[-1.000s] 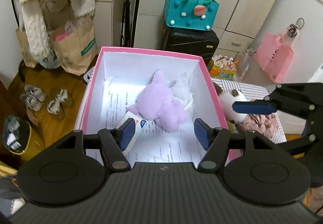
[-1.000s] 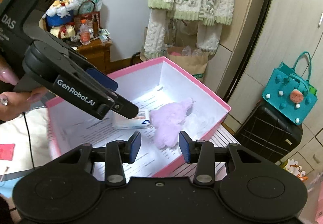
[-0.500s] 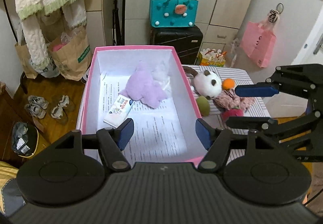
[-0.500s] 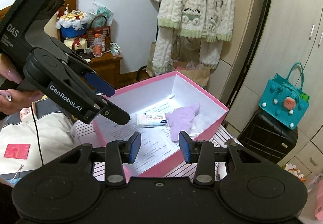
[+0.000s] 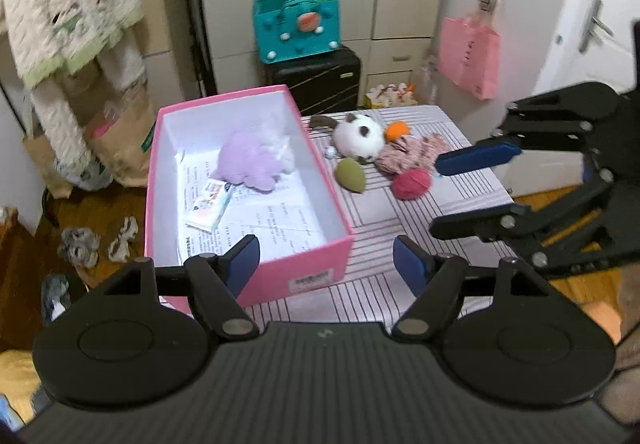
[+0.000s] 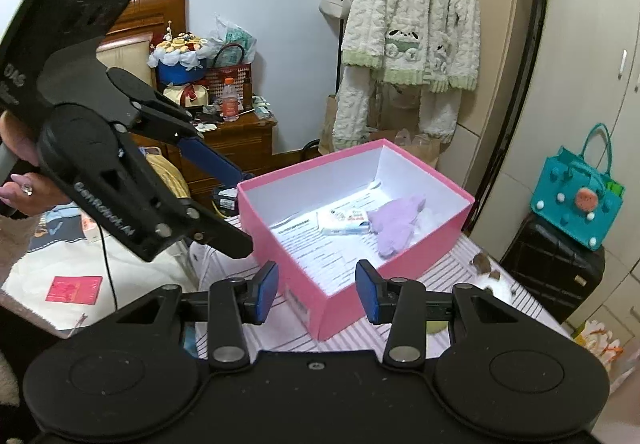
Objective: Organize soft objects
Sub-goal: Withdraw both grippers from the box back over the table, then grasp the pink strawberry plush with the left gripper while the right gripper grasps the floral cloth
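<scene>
Both grippers hang above the near end of the table point(image 5: 404, 228), and both are empty. The left gripper point(image 5: 326, 264) has its jaws apart, and they have just been opening with nothing between them. The right gripper point(image 6: 316, 292) also has its jaws apart, on nothing.

The pink box point(image 5: 320, 264) already holds a purple plush point(image 5: 250, 163) and a small packet point(image 5: 210, 203). Loose toys lie on the striped cloth right of the box: a white plush point(image 5: 358, 139), a green ball point(image 5: 351, 173), a red ball point(image 5: 412, 183), an orange ball point(image 5: 398, 129) and a patterned fabric piece point(image 5: 412, 155).

The next step is probably a pick from this cluster.
- Take the nearest item first; the green ball lies just beside the box wall.
- Open the jaws wider than the item.
- Close on its middle.
- Lift clear of the box rim before crossing.
</scene>
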Action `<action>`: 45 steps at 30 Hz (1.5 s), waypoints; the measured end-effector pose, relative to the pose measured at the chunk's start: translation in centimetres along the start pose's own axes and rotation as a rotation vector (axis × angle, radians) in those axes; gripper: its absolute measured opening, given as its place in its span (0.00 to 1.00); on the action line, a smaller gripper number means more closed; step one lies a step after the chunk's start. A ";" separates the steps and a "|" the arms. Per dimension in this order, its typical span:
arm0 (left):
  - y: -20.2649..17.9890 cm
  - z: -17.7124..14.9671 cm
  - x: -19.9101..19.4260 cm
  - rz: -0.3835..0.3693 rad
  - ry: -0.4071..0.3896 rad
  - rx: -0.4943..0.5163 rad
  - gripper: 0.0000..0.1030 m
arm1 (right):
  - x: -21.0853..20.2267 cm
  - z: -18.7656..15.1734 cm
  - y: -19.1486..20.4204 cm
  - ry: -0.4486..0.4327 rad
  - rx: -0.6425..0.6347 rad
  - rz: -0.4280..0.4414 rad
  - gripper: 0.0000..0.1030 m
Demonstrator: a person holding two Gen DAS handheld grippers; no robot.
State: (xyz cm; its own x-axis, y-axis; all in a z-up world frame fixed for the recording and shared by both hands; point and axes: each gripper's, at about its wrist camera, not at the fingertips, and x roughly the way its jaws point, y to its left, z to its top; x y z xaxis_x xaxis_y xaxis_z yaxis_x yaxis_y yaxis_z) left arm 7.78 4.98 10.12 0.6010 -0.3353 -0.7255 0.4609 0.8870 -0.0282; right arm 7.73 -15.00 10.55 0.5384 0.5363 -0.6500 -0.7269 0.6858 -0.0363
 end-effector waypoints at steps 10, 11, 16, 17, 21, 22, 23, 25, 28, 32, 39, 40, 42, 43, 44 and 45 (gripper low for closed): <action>-4.5 -1.4 1.0 -0.064 0.058 0.115 0.73 | -1.5 -4.8 -1.8 0.046 0.112 -0.005 0.49; -4.9 -1.5 1.3 -0.074 0.067 0.125 0.73 | -1.6 -5.3 -2.0 0.055 0.123 -0.012 0.49; -6.8 -1.8 2.8 -0.146 0.103 0.145 0.73 | -1.7 -7.8 -3.1 0.091 0.174 -0.028 0.51; -7.1 -1.7 3.2 -0.160 0.105 0.147 0.73 | -1.7 -8.3 -3.4 0.097 0.183 -0.030 0.52; -8.3 -1.0 5.0 -0.202 0.102 0.149 0.73 | -1.7 -10.3 -4.9 0.104 0.220 -0.031 0.54; -8.5 -0.8 5.6 -0.211 0.097 0.152 0.73 | -1.7 -10.7 -5.3 0.102 0.231 -0.030 0.55; -8.8 -0.7 6.1 -0.219 0.092 0.153 0.73 | -1.7 -11.1 -5.8 0.097 0.241 -0.028 0.55; -9.2 -0.3 7.5 -0.237 0.078 0.148 0.73 | -1.6 -11.9 -6.9 0.088 0.256 -0.031 0.57; -9.5 0.2 9.6 -0.264 0.046 0.131 0.73 | -1.2 -12.7 -8.6 0.081 0.276 -0.044 0.58; -9.9 0.7 12.7 -0.252 0.005 0.114 0.73 | -0.4 -13.8 -11.2 0.070 0.306 -0.066 0.61; -9.5 1.4 18.1 -0.258 -0.014 0.039 0.71 | 1.7 -15.4 -15.9 0.009 0.367 -0.117 0.64; -9.6 1.4 18.9 -0.245 -0.023 0.036 0.71 | 2.0 -15.6 -16.4 -0.008 0.372 -0.127 0.64; -9.7 1.4 20.1 -0.217 -0.053 0.037 0.71 | 2.7 -15.9 -17.4 -0.037 0.376 -0.148 0.65; -9.9 1.3 20.7 -0.199 -0.076 0.043 0.71 | 3.1 -15.9 -17.7 -0.047 0.376 -0.159 0.65; -10.1 1.2 21.1 -0.183 -0.099 0.052 0.71 | 3.6 -15.9 -18.1 -0.053 0.375 -0.168 0.65; -10.3 1.1 21.7 -0.164 -0.118 0.061 0.71 | 3.9 -15.8 -18.6 -0.056 0.382 -0.167 0.65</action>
State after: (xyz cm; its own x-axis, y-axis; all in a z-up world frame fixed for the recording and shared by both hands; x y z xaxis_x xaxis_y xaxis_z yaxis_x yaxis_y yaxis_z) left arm 16.79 -11.77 -4.53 0.5853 -0.5113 -0.6293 0.5954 0.7979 -0.0944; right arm 16.63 -33.41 -3.31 0.6657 0.4211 -0.6161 -0.4228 0.8931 0.1535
